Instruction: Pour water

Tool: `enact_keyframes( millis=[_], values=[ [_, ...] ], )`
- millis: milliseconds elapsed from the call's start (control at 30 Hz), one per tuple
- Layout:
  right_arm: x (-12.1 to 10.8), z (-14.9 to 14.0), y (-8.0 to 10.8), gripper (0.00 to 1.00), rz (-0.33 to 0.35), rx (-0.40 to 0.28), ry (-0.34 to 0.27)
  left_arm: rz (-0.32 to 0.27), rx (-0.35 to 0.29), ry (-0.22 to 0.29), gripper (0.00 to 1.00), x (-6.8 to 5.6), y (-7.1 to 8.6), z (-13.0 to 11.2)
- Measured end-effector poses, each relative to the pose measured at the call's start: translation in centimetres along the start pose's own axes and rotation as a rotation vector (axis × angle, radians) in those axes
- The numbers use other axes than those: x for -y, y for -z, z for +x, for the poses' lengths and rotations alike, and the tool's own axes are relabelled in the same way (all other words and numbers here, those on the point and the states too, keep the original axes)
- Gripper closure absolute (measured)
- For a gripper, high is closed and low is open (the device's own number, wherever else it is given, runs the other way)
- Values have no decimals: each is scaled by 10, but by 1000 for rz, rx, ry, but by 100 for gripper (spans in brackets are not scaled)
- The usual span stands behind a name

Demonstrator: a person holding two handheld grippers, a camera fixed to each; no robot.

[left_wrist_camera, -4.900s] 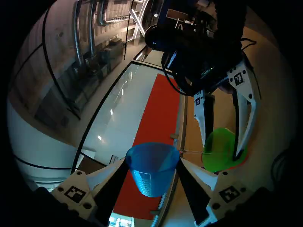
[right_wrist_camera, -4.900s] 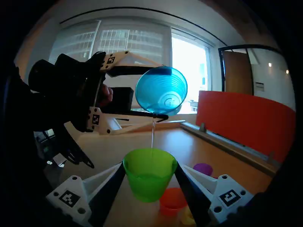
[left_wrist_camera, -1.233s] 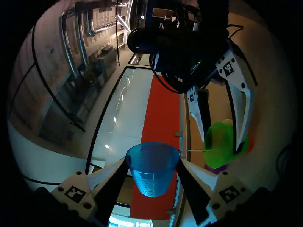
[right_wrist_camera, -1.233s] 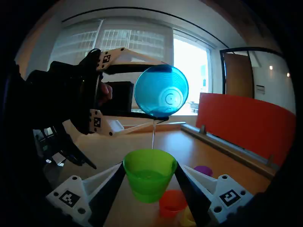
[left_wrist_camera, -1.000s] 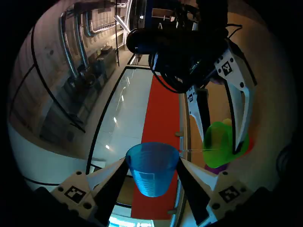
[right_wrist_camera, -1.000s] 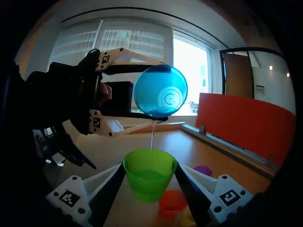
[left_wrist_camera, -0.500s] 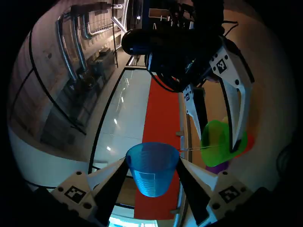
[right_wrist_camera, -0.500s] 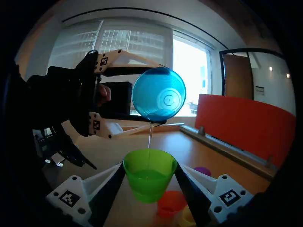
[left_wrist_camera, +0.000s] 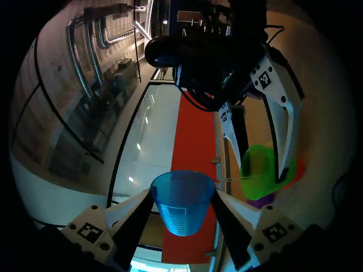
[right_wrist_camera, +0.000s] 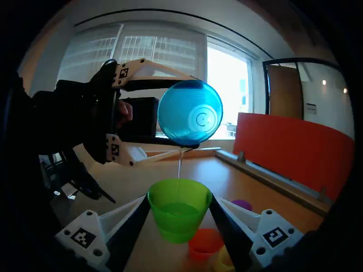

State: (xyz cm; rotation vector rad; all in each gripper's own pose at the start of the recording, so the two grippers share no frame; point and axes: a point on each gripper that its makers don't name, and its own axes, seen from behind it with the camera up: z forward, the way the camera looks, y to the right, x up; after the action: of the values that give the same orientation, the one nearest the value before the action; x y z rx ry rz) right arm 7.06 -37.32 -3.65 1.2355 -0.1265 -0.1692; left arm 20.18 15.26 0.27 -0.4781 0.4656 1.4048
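My left gripper (left_wrist_camera: 181, 204) is shut on a clear blue cup (left_wrist_camera: 182, 201), tipped on its side. In the right gripper view that blue cup (right_wrist_camera: 189, 113) hangs above with its mouth facing the camera, and a thin stream of water (right_wrist_camera: 179, 165) falls from its lower rim. My right gripper (right_wrist_camera: 180, 217) is shut on a green cup (right_wrist_camera: 179, 213), upright and directly below, partly filled with water. In the left gripper view the green cup (left_wrist_camera: 261, 174) sits to the right, between the white fingers (left_wrist_camera: 286, 127) of the right gripper.
Below the green cup on the wooden table (right_wrist_camera: 254, 181) stand an orange cup (right_wrist_camera: 204, 242), a yellow cup (right_wrist_camera: 223, 262) and a purple cup (right_wrist_camera: 241, 205). A red partition (right_wrist_camera: 295, 145) runs along the table's far edge. Windows lie behind.
The pouring goes on: the blue cup has tipped a little further and drifted slightly left in the right gripper view. The green cup stays put as its water level rises.
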Motion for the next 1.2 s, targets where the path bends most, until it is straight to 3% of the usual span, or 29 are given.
enact_keyframes(
  millis=[367, 1200],
  values=[
    [0, 1, 0, 7, 0, 0, 1, -2, -2, -9, 15, -2, 7, 5],
    [0, 1, -2, 7, 0, -1, 3, -2, -4, -29, 15, -4, 4, 5]
  ],
)
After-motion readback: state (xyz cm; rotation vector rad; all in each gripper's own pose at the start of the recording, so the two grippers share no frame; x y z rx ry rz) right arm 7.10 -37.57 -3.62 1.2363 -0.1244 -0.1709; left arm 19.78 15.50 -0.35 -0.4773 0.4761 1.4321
